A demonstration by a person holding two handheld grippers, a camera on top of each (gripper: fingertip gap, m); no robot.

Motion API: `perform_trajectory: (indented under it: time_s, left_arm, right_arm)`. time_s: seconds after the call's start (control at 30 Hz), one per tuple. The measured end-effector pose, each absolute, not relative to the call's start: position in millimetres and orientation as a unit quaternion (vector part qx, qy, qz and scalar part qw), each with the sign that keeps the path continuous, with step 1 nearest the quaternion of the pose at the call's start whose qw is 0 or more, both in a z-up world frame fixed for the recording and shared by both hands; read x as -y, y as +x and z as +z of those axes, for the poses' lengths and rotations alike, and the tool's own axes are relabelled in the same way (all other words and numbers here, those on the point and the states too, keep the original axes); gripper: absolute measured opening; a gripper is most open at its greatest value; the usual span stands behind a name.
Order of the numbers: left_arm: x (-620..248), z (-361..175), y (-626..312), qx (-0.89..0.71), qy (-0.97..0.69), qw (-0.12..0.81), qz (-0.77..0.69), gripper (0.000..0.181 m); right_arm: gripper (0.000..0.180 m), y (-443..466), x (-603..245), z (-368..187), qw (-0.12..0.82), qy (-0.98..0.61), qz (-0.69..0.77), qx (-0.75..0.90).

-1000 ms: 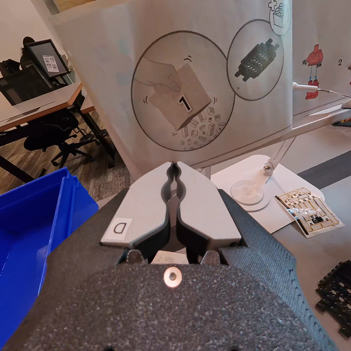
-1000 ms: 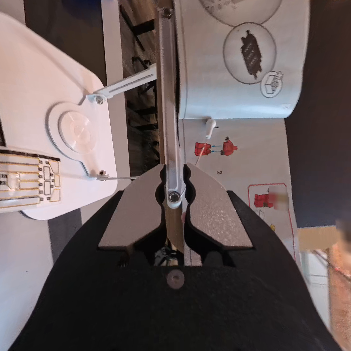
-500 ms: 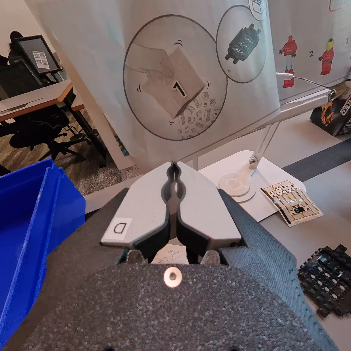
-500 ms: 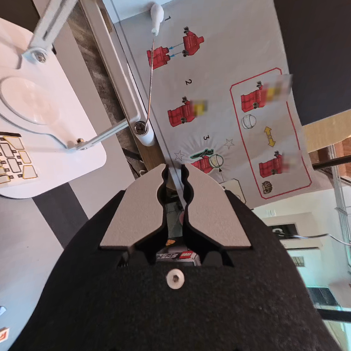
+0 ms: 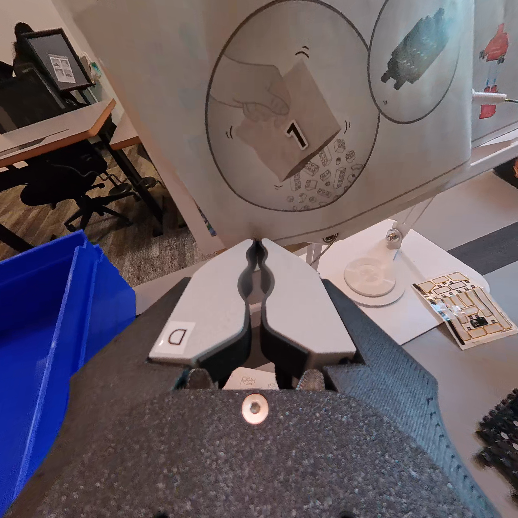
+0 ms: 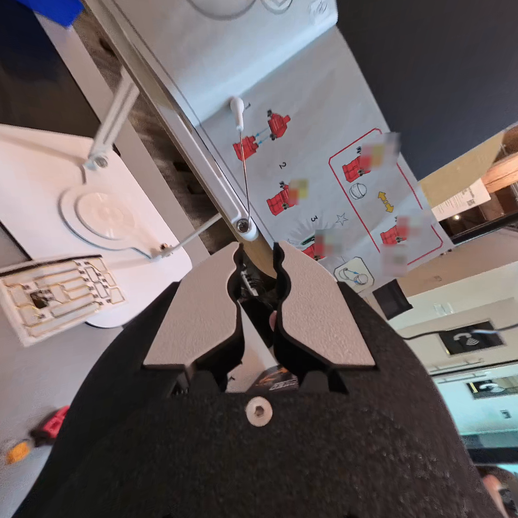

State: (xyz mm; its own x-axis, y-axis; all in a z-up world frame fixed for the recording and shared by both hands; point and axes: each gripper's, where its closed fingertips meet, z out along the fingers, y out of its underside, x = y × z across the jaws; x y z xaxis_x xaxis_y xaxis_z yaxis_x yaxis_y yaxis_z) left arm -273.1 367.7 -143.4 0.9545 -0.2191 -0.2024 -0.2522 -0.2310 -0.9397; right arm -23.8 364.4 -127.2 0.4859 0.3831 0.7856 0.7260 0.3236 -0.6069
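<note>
A white instruction booklet stands open on a white book stand (image 5: 372, 280). My left gripper (image 5: 256, 241) is shut on the bottom edge of the booklet's curled left page (image 5: 280, 126), which is lifted off the stand. In the right wrist view, my right gripper (image 6: 257, 246) is slightly open and empty. Its tips sit just below the end of the stand's ledge (image 6: 196, 157), where a wire page holder (image 6: 245, 168) presses on the right page (image 6: 322, 157), which shows red figures.
A blue bin (image 5: 42, 322) stands at the left. A sticker sheet (image 5: 465, 311) lies on the stand's base, and it also shows in the right wrist view (image 6: 61, 291). A black studded plate (image 5: 499, 426) lies at the right. Small red (image 6: 53, 420) and orange (image 6: 18, 451) pieces lie on the table. The tips of one gripper are about 25 cm away from the tips of the other.
My right gripper has pulled back off the end of the stand's ledge, which was between its fingers, and has tilted. My left gripper keeps its hold on the page and has shifted slightly.
</note>
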Motion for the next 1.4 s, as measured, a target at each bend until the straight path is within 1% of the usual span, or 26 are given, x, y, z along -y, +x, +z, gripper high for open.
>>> perform_trajectory:
  time_s: [0.17, 0.3, 0.4, 0.57, 0.67, 0.8, 1.1, 1.27, 1.3, 1.4]
  left_arm:
    - [-375.5, -143.7, -275.9, -0.159, -0.787, 0.595, 0.040, 0.000]
    - [-378.3, -143.4, -276.7, -0.162, -0.789, 0.590, 0.053, 0.000]
    - [-368.0, -133.7, -276.8, -0.145, -0.774, 0.613, 0.053, 0.000]
    - [-330.0, -117.6, -265.9, -0.110, -0.752, 0.650, 0.024, 0.000]
    - [-300.8, -107.7, -248.2, -0.131, -0.737, 0.663, 0.020, 0.000]
    - [-261.2, -103.9, -222.2, -0.181, -0.732, 0.657, 0.011, 0.000]
    - [-177.6, -117.5, -193.0, -0.212, -0.727, 0.653, -0.025, 0.000]
    - [-149.6, -131.0, -189.2, -0.200, -0.725, 0.658, -0.035, 0.000]
    - [-145.6, -133.0, -189.4, -0.197, -0.726, 0.658, -0.037, 0.003]
    - [-132.6, -136.9, -194.7, -0.179, -0.724, 0.665, -0.043, 0.004]
  right_arm:
    - [0.021, -25.4, -330.3, -120.1, 0.691, -0.585, -0.069, 0.418]
    - [0.021, -18.9, -312.0, -120.4, 0.697, -0.608, -0.038, 0.379]
    - [0.022, -8.8, -303.5, -120.3, 0.695, -0.629, -0.014, 0.347]
    - [0.022, 9.0, -292.9, -118.5, 0.691, -0.657, 0.009, 0.299]
    - [0.022, 15.8, -283.7, -116.2, 0.686, -0.668, 0.020, 0.287]
    - [0.023, 23.0, -271.5, -117.5, 0.671, -0.687, 0.038, 0.277]
    - [0.022, 48.2, -235.4, -119.7, 0.671, -0.702, 0.060, 0.230]
    - [0.023, 62.7, -220.2, -128.5, 0.683, -0.698, 0.074, 0.201]
    - [0.023, 65.5, -217.6, -128.8, 0.688, -0.695, 0.082, 0.191]
    - [0.027, 72.1, -208.1, -127.0, 0.689, -0.694, 0.090, 0.185]
